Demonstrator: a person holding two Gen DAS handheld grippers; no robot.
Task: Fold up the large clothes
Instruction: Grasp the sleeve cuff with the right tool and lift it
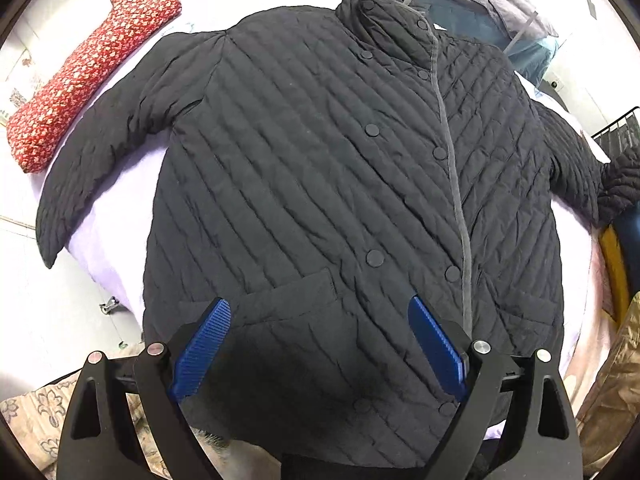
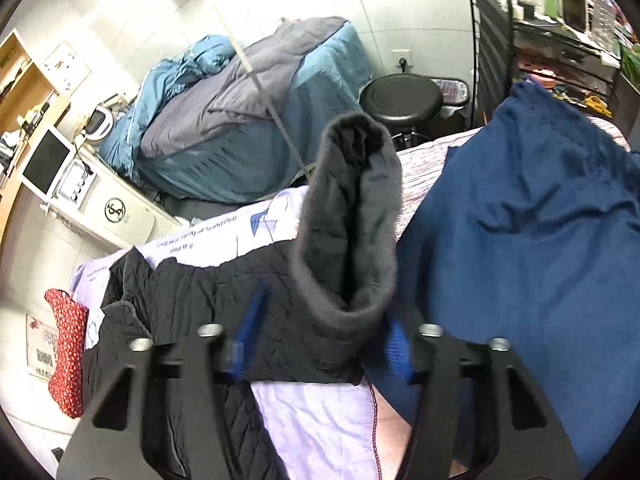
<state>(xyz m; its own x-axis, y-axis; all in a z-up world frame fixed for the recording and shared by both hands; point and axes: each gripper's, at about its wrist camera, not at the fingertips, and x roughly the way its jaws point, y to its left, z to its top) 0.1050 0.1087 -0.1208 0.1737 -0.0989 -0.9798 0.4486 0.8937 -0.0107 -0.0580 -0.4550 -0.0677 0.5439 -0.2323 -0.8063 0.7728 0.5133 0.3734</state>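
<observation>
A large black quilted jacket (image 1: 320, 184) lies spread front-up on a lilac sheet (image 1: 116, 236), collar far, both sleeves out. My left gripper (image 1: 320, 312) is open and empty, its blue pads above the jacket's lower hem near the pocket. In the right wrist view the jacket's right sleeve (image 2: 280, 304) lies across the lilac sheet (image 2: 316, 420), its grey-lined cuff (image 2: 352, 216) standing up open. My right gripper (image 2: 320, 328) is open with its blue pads on either side of the cuff's base; I cannot tell if they touch it.
A red floral pillow (image 1: 92, 72) lies at the far left. A dark blue blanket (image 2: 528, 248) lies right of the sleeve. A folded blue-grey quilt (image 2: 248, 120), a black stool (image 2: 400, 100) and a cluttered rack (image 2: 560, 40) stand beyond the bed.
</observation>
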